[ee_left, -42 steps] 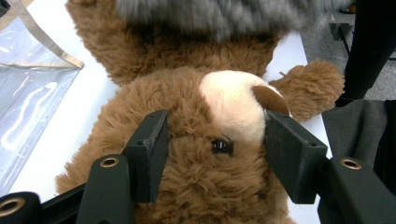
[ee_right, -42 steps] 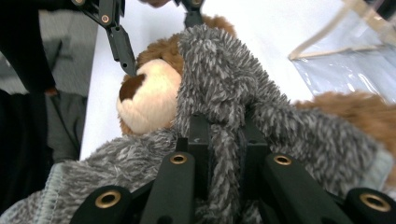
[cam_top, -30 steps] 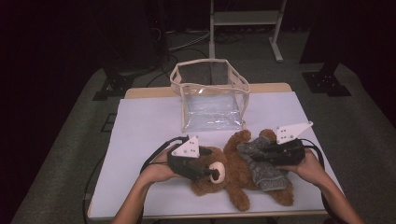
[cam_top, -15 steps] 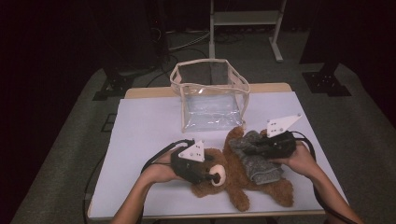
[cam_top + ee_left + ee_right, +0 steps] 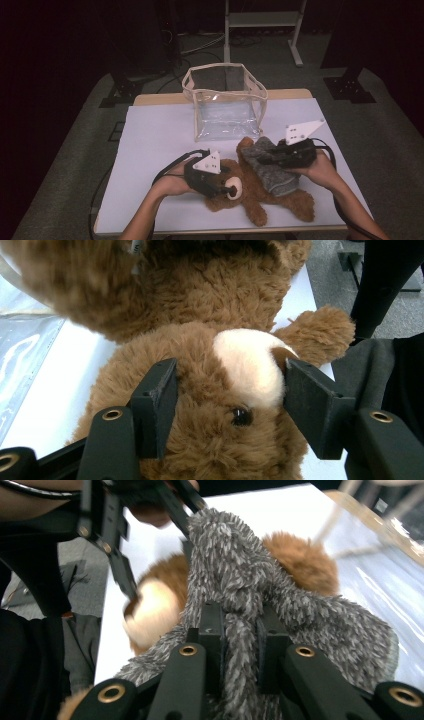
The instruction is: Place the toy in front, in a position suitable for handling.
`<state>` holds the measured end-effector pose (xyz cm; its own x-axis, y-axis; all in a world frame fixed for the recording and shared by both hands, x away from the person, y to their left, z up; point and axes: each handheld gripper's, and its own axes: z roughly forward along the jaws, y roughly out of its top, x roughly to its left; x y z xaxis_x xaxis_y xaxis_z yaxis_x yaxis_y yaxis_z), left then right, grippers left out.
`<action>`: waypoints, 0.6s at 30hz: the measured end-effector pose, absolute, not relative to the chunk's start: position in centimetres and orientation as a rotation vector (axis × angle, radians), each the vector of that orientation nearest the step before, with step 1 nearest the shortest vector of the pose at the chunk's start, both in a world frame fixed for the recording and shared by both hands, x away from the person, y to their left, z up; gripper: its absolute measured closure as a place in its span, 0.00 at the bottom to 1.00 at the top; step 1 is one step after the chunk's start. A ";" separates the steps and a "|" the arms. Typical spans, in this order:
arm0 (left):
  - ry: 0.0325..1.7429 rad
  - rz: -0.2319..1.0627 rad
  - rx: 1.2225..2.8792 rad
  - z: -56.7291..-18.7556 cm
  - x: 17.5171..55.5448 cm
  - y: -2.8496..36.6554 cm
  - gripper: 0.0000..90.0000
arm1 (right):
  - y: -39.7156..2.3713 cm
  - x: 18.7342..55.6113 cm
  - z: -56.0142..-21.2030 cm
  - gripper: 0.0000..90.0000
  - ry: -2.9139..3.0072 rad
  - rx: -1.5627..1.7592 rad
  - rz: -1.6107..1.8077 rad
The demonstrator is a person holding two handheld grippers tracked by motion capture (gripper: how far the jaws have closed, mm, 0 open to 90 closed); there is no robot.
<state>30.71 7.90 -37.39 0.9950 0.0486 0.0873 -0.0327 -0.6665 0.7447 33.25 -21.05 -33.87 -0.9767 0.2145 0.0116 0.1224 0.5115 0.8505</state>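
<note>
Item 1: teddy bear (image 5: 250, 192), brown plush, lying on the white surface (image 5: 155, 150), head toward the left tongs, legs toward the near edge.
Item 2: grey fuzzy garment (image 5: 272, 167), draped over the bear's torso, directly under and ahead of the right tongs.
Item 3: clear zip bag (image 5: 225, 107), cream trim, standing open beyond both tongs, apart from the bear.

Left tongs (image 5: 230, 385): half-closed, jaws either side of the bear's head, muzzle (image 5: 250, 367) between them; pads pressing into the fur, so holding the head. Jaws closed a little more in the last second, bear's head between them.
Right tongs (image 5: 235, 625): narrow, pinching a fold of the grey garment at the top, approx. mid-torso.

Step in hand (judged): bear pinned at the head by left tongs while right tongs pull at the garment; dressing or undressing, can't tell which.

Next move needs: left tongs to keep the head steady w/o crushing it; right tongs to draw the fabric along the body, away from the left tongs, w/o losing the thin pinch. Risk: bear slides on the surface if the pull outruns the hold.
</note>
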 end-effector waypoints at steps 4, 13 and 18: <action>0.010 0.131 2.293 -37.4 30.7 7.9 0.43 | -19.4 33.9 -34.5 0.86 2.693 0.292 1.394; 0.014 0.123 2.277 -37.6 30.9 8.0 0.43 | -26.1 34.1 -36.0 0.86 2.645 0.542 1.413; 0.007 0.128 2.285 -37.4 30.9 7.8 0.43 | -24.6 33.5 -34.2 0.86 2.619 0.446 1.476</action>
<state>30.87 7.81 -37.45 0.9948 0.0474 0.0899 -0.0367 -0.6580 0.7521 33.53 -24.55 -34.24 -0.9518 0.3018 0.0542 0.2028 0.4869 0.8496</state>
